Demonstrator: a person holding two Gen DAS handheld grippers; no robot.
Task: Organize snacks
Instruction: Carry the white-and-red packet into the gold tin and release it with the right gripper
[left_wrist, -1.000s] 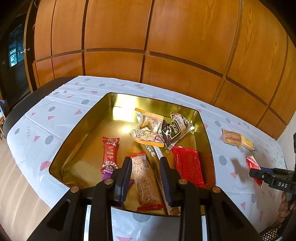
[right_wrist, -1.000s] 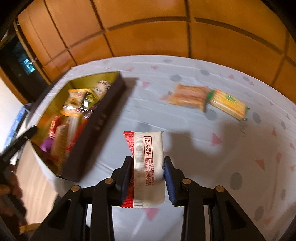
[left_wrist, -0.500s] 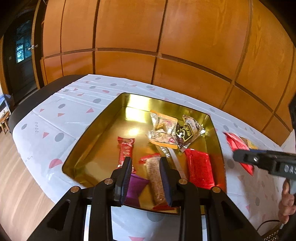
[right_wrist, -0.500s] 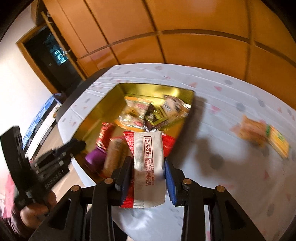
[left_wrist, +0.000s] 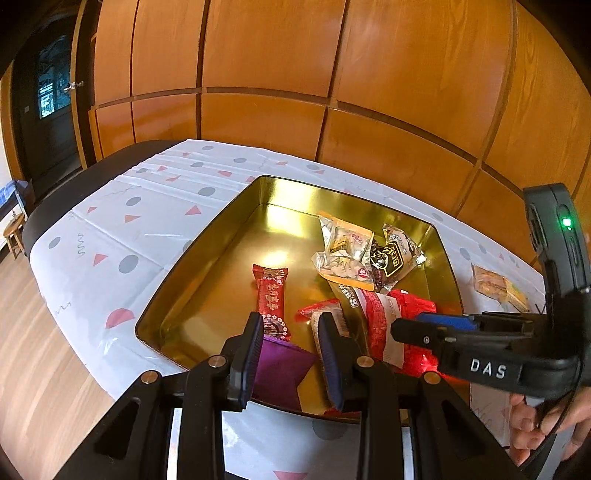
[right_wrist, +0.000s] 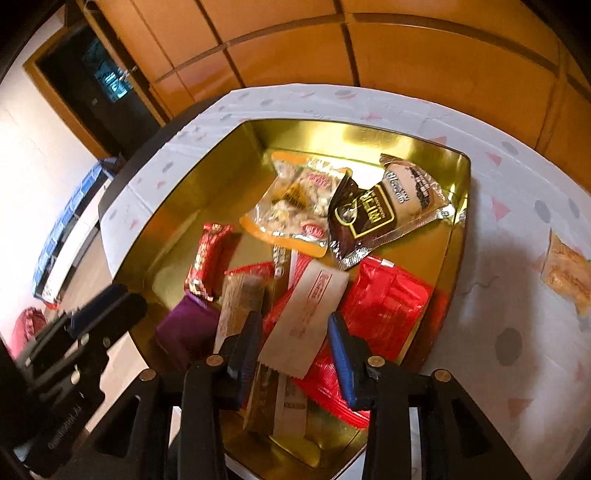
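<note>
A table under a white tablecloth (left_wrist: 110, 229) printed with grey dots and pink triangles is seen before wooden wall panels (left_wrist: 258, 74). A gold tin (left_wrist: 221, 243) is set on the cloth. At its twelve to one o'clock, a clear orange-edged packet (right_wrist: 295, 206) and a dark brown packet (right_wrist: 384, 210) are piled touching. A red bar (left_wrist: 271, 295) is laid near the centre, a purple packet (left_wrist: 277, 369) at six o'clock. Two snacks (left_wrist: 495, 288) are left on the cloth at three o'clock, well apart from the tin. The right gripper (right_wrist: 295, 343) is held over the tin, clenched on a white-and-red packet (right_wrist: 306, 314). The left gripper (left_wrist: 291, 354) is kept narrowly parted above the near rim, nothing gripped between its pads.
</note>
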